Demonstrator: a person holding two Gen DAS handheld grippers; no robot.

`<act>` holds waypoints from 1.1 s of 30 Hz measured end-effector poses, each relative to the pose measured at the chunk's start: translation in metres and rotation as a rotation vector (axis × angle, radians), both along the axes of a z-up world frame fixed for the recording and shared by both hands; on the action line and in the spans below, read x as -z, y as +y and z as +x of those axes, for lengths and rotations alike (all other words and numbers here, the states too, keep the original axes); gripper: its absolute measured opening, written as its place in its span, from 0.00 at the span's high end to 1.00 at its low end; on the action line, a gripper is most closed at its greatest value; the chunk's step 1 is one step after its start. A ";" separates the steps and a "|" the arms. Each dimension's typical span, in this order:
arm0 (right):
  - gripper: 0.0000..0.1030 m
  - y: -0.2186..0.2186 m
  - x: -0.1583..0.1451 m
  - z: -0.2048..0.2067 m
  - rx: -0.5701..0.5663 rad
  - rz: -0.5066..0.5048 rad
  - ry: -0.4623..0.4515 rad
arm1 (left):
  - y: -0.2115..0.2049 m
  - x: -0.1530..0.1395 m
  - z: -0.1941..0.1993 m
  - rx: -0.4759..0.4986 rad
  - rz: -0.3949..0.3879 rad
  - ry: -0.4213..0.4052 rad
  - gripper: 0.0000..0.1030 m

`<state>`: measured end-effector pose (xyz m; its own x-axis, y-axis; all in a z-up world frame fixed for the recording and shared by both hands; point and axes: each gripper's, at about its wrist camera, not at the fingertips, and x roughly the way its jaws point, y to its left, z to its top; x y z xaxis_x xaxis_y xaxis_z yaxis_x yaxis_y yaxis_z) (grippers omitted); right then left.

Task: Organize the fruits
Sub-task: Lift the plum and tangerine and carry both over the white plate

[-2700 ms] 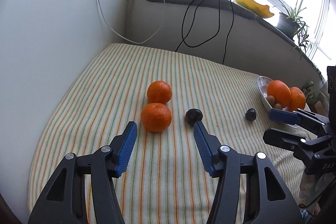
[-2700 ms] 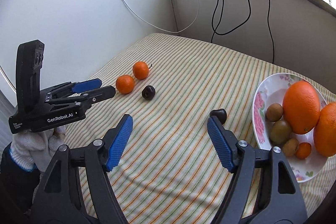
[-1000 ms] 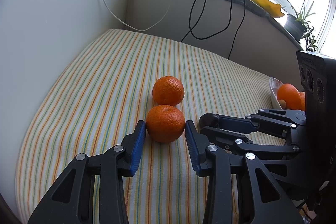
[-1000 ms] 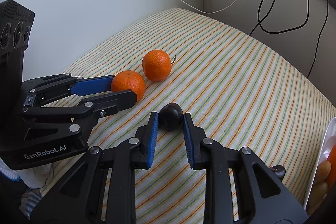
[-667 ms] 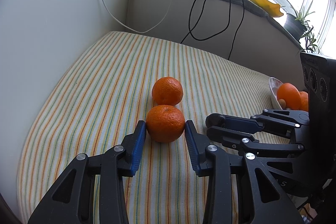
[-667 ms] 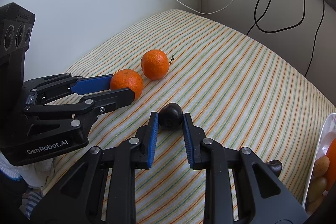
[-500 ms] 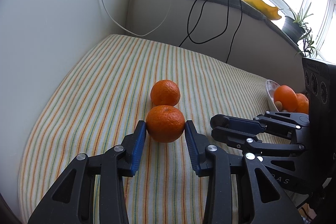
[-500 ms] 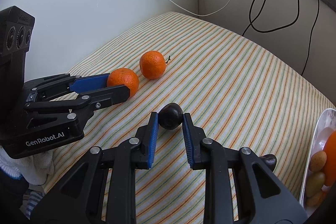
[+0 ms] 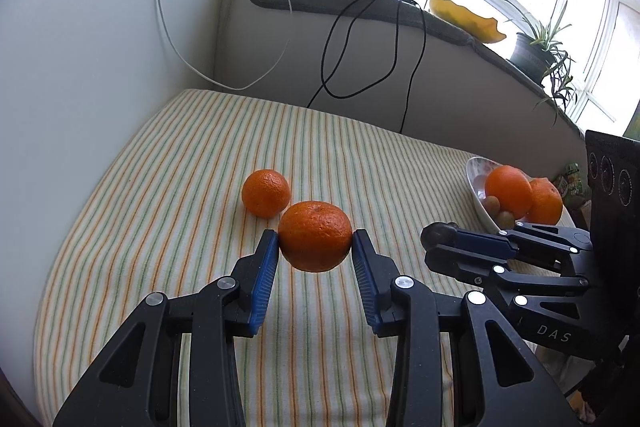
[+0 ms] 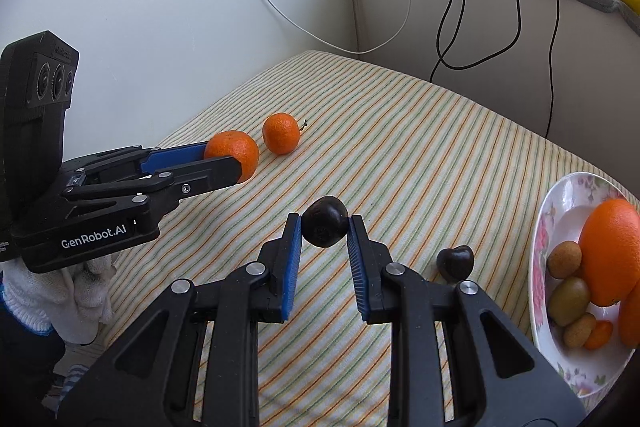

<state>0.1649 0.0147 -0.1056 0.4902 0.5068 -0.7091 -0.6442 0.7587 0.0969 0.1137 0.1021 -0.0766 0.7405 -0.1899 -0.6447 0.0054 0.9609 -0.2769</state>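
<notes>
Both grippers loaded and lifted off the cloth [image 9: 168, 187]: left gripper [image 9: 315, 247] clamps a mandarin [image 9: 315, 235], right gripper [image 10: 323, 227] pinches a plum [image 10: 324, 221]; bowl [image 10: 556, 227] sits at 3 o'clock, nearer the right one.

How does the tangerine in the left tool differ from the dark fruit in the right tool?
The tangerine is bright orange with dimpled skin; the dark fruit is near-black and smooth. The tangerine is clearly larger, so the left tool spreads wider than the right tool. Both are roundish, pinched between blue pads and appear lifted off the striped cloth.
</notes>
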 end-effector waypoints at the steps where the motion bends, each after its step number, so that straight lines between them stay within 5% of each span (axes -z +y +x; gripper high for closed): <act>1: 0.77 -0.005 -0.002 -0.003 0.008 0.007 -0.004 | -0.003 -0.001 0.000 0.007 -0.002 -0.003 0.65; 23: 0.77 -0.158 -0.020 -0.030 0.277 0.081 -0.063 | -0.099 -0.024 0.020 0.187 0.009 -0.042 0.65; 33: 0.77 -0.189 -0.016 -0.030 0.337 0.078 -0.070 | -0.133 -0.028 0.041 0.243 0.017 -0.044 0.65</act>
<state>0.1344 -0.1745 -0.0896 0.6853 0.3598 -0.6332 -0.3659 0.9218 0.1277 0.1550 -0.0307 -0.0484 0.7019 -0.3548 -0.6176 0.2483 0.9346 -0.2546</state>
